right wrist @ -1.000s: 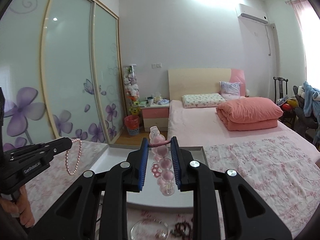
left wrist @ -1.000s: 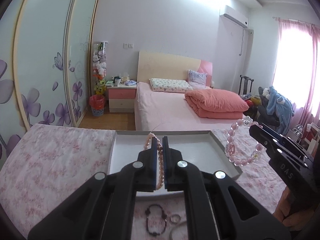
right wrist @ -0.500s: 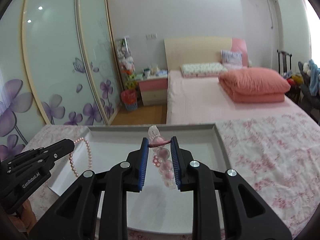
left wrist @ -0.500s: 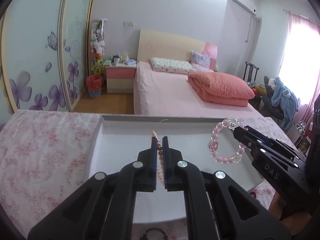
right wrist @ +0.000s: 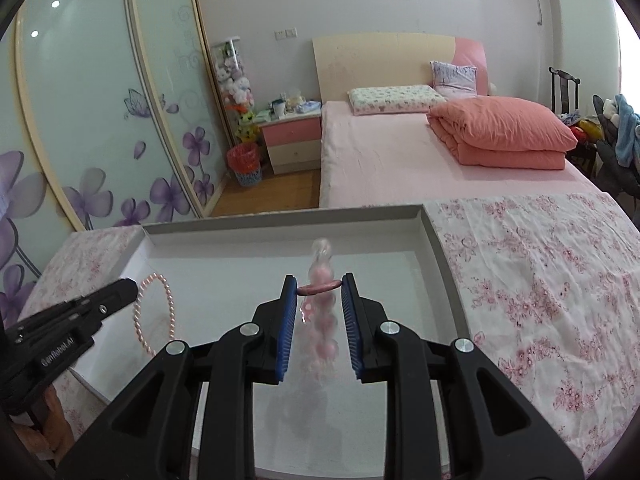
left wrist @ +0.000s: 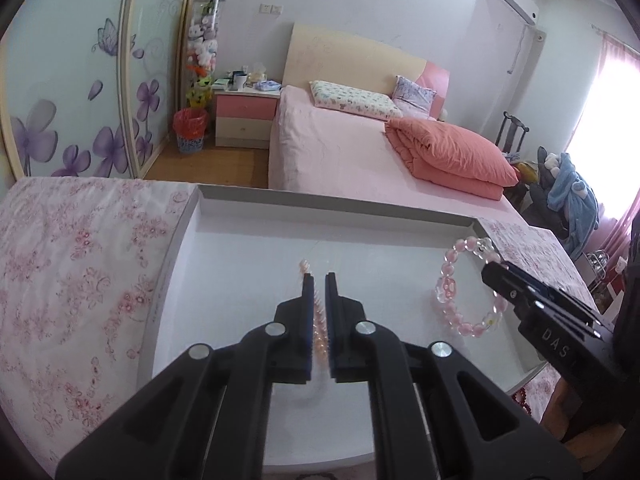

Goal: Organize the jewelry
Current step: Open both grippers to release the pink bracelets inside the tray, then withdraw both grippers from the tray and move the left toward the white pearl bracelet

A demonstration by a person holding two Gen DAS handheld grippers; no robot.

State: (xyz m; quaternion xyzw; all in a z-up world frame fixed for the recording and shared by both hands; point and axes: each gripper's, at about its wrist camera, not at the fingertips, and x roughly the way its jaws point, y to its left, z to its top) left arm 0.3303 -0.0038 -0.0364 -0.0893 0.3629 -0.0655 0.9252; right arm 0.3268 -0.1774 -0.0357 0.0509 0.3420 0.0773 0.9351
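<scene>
Step in hand (judged): placing two pieces into the tray (left wrist: 188,248); both held above its white floor, not yet set down.

L gripper (left wrist: 319,278): jaws narrow, clamped on the pearl strand (left wrist: 319,320). Strand hangs between the pads as a loop; in the right view it dangles from the L tip over the tray's left part (right wrist: 154,312). Contact w/ floor: cannot tell.

R gripper (right wrist: 319,284): jaws closed on the bead bracelet (right wrist: 320,312), w/ a gap as wide as the beads. Bracelet is blurred in the right view; the left view shows it as a ring of pink and clear beads (left wrist: 468,288) hanging off the R tip, over the tray's right part.

Tray sits on a floral cloth (right wrist: 540,280). Pieces are well apart, so no tangling expected.

Next move (judged): lower each gripper until the piece rests on the floor, then open jaws and lift straight up. Risk: strand may catch on a pad; bracelet may roll toward the wall.
</scene>
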